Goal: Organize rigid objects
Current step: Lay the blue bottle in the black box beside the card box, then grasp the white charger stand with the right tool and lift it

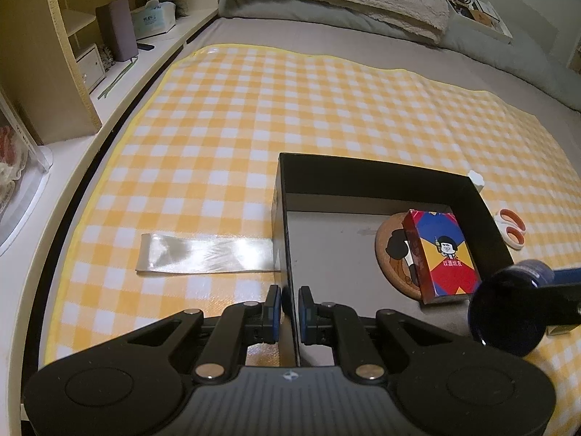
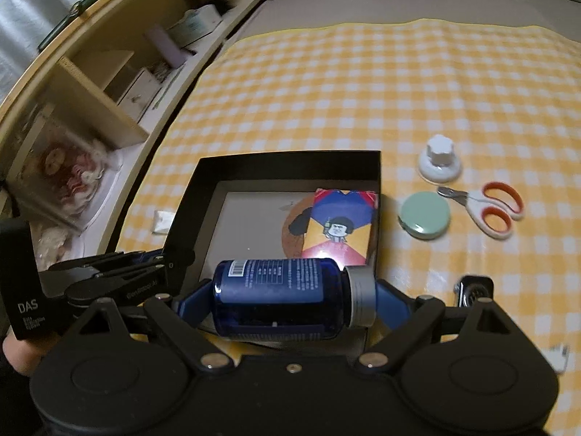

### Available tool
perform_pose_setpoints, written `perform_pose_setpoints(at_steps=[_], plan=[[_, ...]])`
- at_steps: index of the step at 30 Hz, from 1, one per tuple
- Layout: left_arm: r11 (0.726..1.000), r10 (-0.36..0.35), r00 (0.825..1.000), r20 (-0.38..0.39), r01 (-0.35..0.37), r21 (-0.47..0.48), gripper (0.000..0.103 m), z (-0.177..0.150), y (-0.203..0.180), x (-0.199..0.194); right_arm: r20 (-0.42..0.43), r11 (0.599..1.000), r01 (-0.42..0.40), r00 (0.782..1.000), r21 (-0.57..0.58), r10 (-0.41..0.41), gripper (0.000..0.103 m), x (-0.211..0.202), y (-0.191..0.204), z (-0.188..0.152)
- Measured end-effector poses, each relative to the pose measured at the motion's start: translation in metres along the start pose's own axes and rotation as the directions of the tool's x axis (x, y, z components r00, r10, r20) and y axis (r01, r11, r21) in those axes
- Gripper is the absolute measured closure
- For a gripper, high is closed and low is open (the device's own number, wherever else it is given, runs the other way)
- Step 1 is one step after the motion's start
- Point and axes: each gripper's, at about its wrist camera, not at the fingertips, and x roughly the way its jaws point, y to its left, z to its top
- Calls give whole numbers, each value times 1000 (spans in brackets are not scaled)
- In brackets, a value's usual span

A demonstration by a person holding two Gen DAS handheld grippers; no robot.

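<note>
A black open box [image 1: 381, 181] lies on the yellow checked cloth; it also shows in the right wrist view [image 2: 290, 167]. Inside it are a colourful card box [image 1: 445, 254] and a round cork coaster [image 1: 390, 247]. My left gripper [image 1: 289, 309] is shut on the box's left wall. My right gripper [image 2: 290, 299] is shut on a dark blue bottle [image 2: 279, 298] with a grey cap, held sideways over the box's near edge. The bottle's base shows in the left wrist view [image 1: 508, 312].
On the cloth right of the box lie orange-handled scissors [image 2: 490, 209], a green round case [image 2: 425, 214], a white knob [image 2: 440, 160] and a small metal item [image 2: 474, 290]. A clear plastic strip [image 1: 207, 254] lies left of the box. Shelves [image 1: 54, 72] stand at the left.
</note>
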Motion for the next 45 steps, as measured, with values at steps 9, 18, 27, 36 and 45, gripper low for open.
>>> perform_pose_setpoints(at_steps=[9,18,27,36,45], plan=[[1000,-1,1000,-2,1,-2,92,0,0,0,-25,995,32,999,95,-30,10,4,-1,-7],[1000,2,1000,-6,-2,1,92,1,-1,1,-24,993,56,998,102,-54,9,1,-3,-8],[1000,1,1000,-8,-1,-1,92,1,-1,1,-32,998,32,999,54,-31,4,-4,-2,-8],[1000,3,1000,-9,-3,3,92,-1,-1,3,70,998,56,996,17,-57,0,-30,-32,3],[1000,4,1000,-10,-4,4,92,-2,-1,3,121,980,189,973,54,-194,0,-47,-84,-3]])
